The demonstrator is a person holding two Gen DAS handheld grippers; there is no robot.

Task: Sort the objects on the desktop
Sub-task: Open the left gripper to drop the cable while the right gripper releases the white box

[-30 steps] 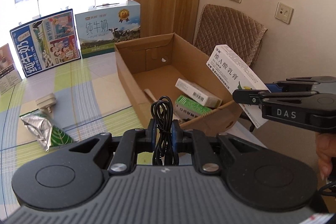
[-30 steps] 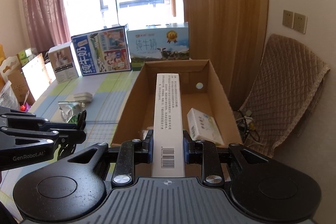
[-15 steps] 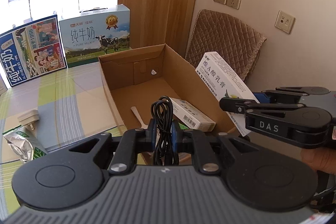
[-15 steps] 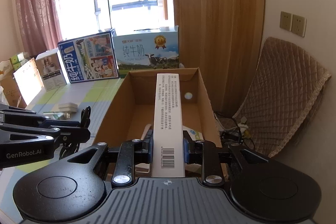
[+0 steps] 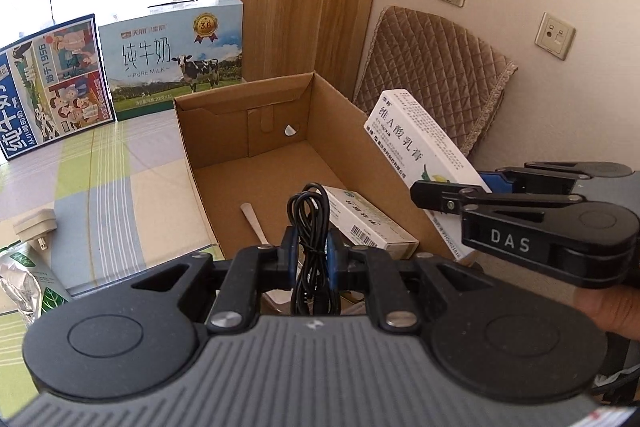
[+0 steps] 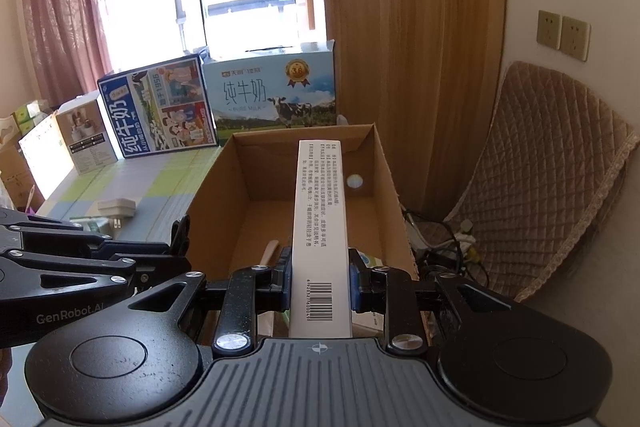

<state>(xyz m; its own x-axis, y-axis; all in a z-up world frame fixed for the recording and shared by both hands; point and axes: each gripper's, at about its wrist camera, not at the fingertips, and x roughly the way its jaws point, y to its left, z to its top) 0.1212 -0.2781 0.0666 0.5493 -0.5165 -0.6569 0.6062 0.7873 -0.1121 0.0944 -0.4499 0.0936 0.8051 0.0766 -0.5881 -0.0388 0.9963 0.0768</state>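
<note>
The left gripper (image 5: 313, 259) is clamped tight on a coiled black cable (image 5: 310, 227), its loops standing up between the pads. The cable looks light and floppy (my guess is it will sag and uncoil once let go), so the pinch across the middle of the bundle seems the right hold. It hangs over the near edge of the cardboard box (image 5: 200, 147), which stands at the desk's right edge.

The right gripper (image 6: 319, 281) is closed on a long white medicine carton (image 6: 318, 211), gripped near its barcode end, with the rest reaching forward over the open box. The carton seems light and stiff but thin-walled, so a hard squeeze could dent it. Holding it at 1 end leaves a long overhang, which may let it pivot between the pads.

Inside the box lie 1 small white packet (image 5: 368, 223) and a pale spoon-like stick (image 5: 254, 223). On the desk (image 5: 100, 195), left of the box, a charger plug (image 5: 34, 231) and a crumpled foil pouch (image 5: 24, 279) are not yet sorted.
</note>
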